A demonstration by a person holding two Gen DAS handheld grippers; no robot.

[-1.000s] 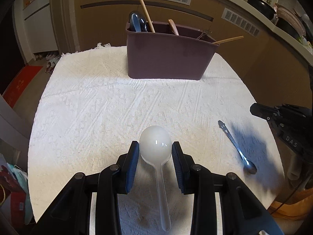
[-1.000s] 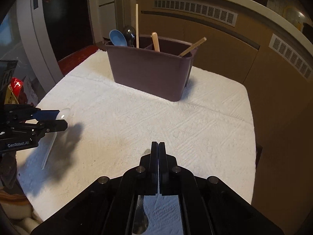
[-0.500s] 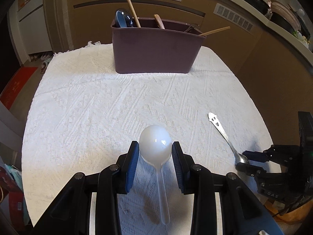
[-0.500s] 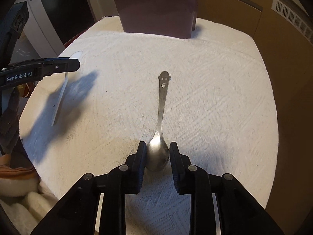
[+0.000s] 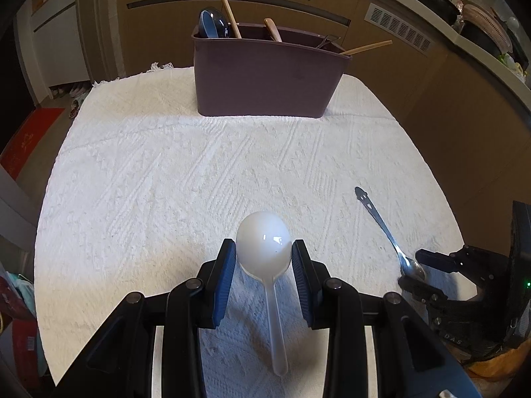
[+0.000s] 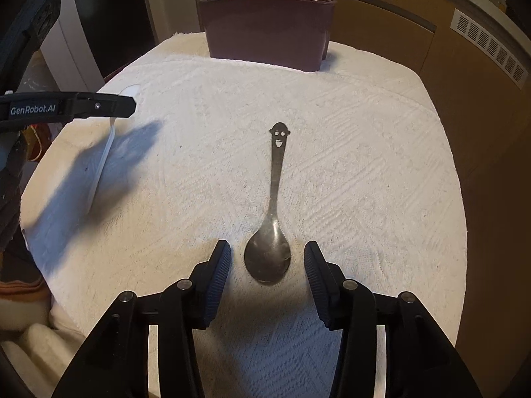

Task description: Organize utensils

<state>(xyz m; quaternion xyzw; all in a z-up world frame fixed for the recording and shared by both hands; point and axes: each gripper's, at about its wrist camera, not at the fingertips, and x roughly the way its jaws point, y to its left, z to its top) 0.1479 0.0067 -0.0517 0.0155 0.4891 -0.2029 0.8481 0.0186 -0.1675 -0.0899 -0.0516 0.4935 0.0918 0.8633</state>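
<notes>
My left gripper [image 5: 264, 253] is shut on the bowl of a white plastic spoon [image 5: 264, 245], its handle hanging back toward me above the cloth. It also shows in the right wrist view [image 6: 99, 165]. My right gripper [image 6: 267, 258] is open, its fingers either side of the bowl of a metal spoon [image 6: 268, 255] with a smiley-face handle end, lying on the white cloth. The metal spoon [image 5: 381, 225] and right gripper [image 5: 415, 273] show at the right of the left wrist view. A purple utensil caddy [image 5: 265, 79] stands at the far edge.
The caddy [image 6: 265, 30] holds wooden utensils [image 5: 225, 3], a blue spoon [image 5: 207, 26] and other pieces. The white textured cloth [image 5: 166, 182] covers the table. Brown cabinets with vents run behind and to the right.
My right gripper came down over the metal spoon, then its fingers opened wider around the bowl. My left gripper keeps hold of the white spoon and has shifted a little.
</notes>
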